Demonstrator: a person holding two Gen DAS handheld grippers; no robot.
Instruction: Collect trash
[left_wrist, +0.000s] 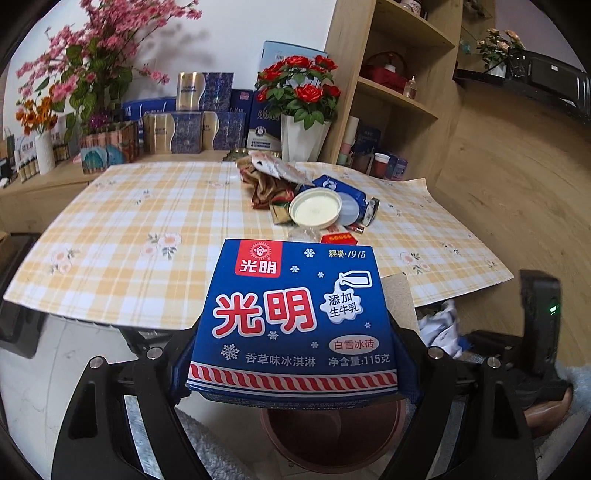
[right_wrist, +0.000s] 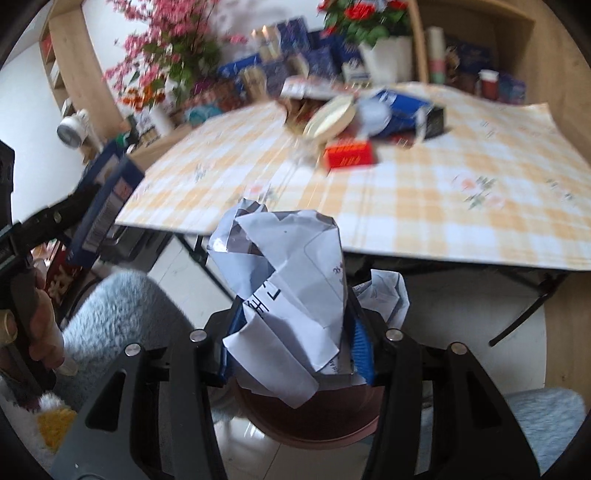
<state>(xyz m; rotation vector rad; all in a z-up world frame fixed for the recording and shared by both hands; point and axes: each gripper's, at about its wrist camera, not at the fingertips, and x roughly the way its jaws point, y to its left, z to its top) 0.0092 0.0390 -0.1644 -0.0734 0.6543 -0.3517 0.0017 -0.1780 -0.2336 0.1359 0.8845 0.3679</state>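
Now both loads hang over the bin (left_wrist: 328, 435), ready to drop.
Left gripper (left_wrist: 295, 369) fingers pinch the carton (left_wrist: 295, 314); right gripper (right_wrist: 295, 350) fingers pinch crumpled paper (right_wrist: 284, 295); next, spread both; more trash (left_wrist: 317, 206) waits on the bench (left_wrist: 147, 229).

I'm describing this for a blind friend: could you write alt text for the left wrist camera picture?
The left gripper clamps a blue ice cream box above a brown bin on the floor. Beyond it, a yellow checked table holds a heap of trash, including a round white lid and a small red box. Flowers and gift boxes line the back.
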